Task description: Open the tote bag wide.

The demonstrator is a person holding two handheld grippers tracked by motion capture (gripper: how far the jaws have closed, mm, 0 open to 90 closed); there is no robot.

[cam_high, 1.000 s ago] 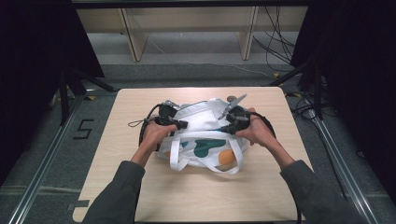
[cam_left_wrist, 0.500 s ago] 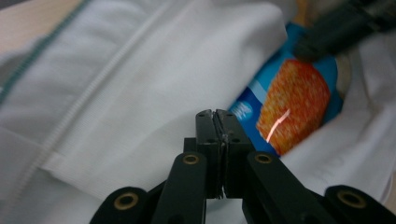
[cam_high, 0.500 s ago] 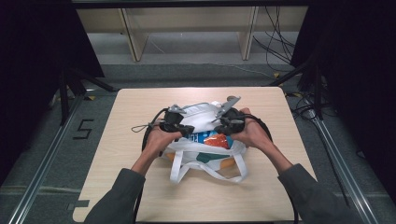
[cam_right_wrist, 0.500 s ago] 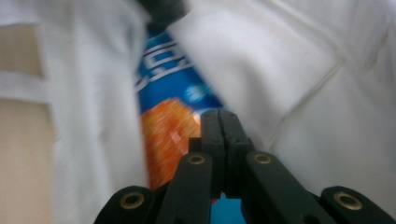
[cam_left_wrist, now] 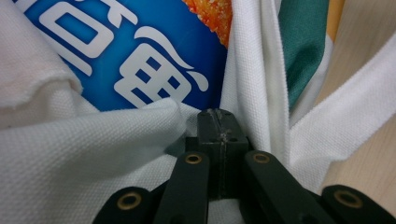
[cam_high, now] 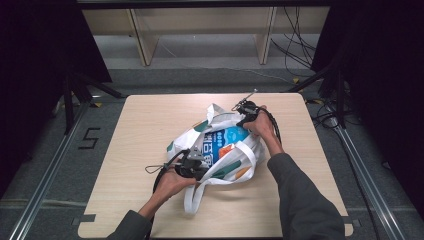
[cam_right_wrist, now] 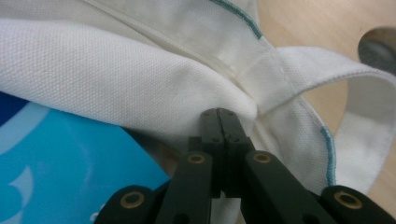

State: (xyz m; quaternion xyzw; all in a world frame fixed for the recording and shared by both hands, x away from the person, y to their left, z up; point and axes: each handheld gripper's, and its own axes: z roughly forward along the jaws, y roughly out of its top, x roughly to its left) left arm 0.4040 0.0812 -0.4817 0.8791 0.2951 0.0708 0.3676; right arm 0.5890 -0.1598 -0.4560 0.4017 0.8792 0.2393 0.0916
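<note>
The hands have swung apart since a moment ago: the left gripper [cam_high: 192,164] now pinches the near rim of the one white bag [cam_high: 220,150], the right gripper [cam_high: 246,111] its far rim. Between them one blue packet [cam_high: 220,142], mostly hidden, carries unreadable white lettering.

The light wooden table [cam_high: 130,135] is left bare along its left side. The middle is blocked by the white cloth bag [cam_high: 220,150].

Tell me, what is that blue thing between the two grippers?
In the high view, a blue packet with white writing lies inside the white bag, between the left gripper and the right gripper, each pinching the bag's cloth.
</note>
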